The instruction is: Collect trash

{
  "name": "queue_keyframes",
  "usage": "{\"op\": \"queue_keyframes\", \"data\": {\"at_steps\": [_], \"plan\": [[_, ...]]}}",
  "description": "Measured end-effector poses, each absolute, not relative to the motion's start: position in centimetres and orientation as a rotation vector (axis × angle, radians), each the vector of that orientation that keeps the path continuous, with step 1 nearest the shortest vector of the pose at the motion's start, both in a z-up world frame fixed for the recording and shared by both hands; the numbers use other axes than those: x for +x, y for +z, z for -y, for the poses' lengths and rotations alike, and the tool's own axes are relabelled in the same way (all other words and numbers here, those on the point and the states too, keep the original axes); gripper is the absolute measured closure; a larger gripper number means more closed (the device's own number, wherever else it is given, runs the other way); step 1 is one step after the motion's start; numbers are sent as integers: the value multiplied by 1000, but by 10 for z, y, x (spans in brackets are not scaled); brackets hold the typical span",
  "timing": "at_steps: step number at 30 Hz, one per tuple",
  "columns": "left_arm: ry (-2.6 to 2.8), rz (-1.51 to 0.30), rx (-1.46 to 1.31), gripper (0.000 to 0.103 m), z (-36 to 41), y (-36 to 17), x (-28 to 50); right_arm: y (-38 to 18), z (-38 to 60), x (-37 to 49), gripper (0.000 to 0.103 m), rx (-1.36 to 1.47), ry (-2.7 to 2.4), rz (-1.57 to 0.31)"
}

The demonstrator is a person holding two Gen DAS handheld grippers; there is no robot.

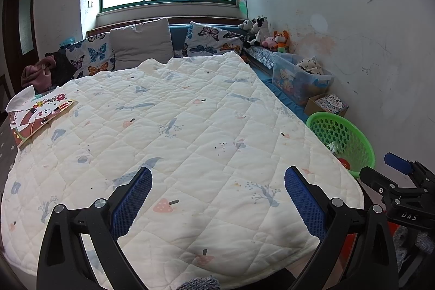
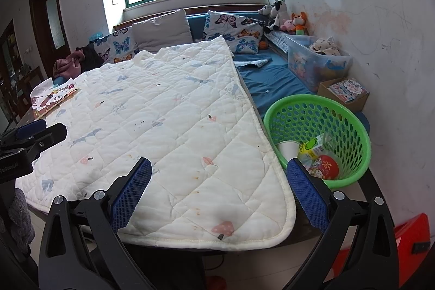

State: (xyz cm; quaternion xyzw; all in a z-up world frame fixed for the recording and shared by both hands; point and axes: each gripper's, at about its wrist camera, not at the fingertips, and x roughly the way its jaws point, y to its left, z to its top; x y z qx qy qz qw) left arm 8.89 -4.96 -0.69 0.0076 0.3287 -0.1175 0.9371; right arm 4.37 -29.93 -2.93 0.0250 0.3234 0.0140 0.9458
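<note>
A: Bedroom, 1 bed, 1 quilted white cover [image 2: 168,127] spread over it. Where does the trash stand?

B: Item 1: green basket [image 2: 350,110], just beside the cover's right edge. Contents: 1 white paper cup [image 2: 288,150], 1 green-and-yellow carton [image 2: 312,147], 1 red round wrapper [image 2: 327,166].

A: Hand-held grippers?

B: Left hand-held gripper [image 1: 217,205]: jaws spread wide, holding nothing, above the cover's near end. Right hand-held gripper [image 2: 218,204]: likewise released and empty, its right finger near the basket.

A: Anything left to collect?

B: Possibly 1 lot of printed paper sheets [image 1: 38,116] at the cover's far left edge; trash or not, I cannot tell.

A: Handling advice?

B: My judgement: use the left hand-held gripper, pinch the paper at a free edge, lift it flat, and carry it clear across the cover to the basket.
</note>
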Motion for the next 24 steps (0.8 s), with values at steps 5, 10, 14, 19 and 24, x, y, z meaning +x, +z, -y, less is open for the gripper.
{"op": "queue_keyframes", "data": {"at_steps": [5,10,14,19,24], "plan": [[-241,-673,15,8,51,-7,89,-30,299,44,4,50,27,-658],[-243,-675,15,8,55,-9,89,-30,299,44,4,50,29,-661],[-244,-675,13,8,53,-8,89,-30,299,44,4,50,29,-660],[-252,-669,8,8,58,-9,89,-30,299,44,4,51,31,-660],[-251,-670,4,8,61,-10,88,-30,297,45,4,50,32,-663]]}}
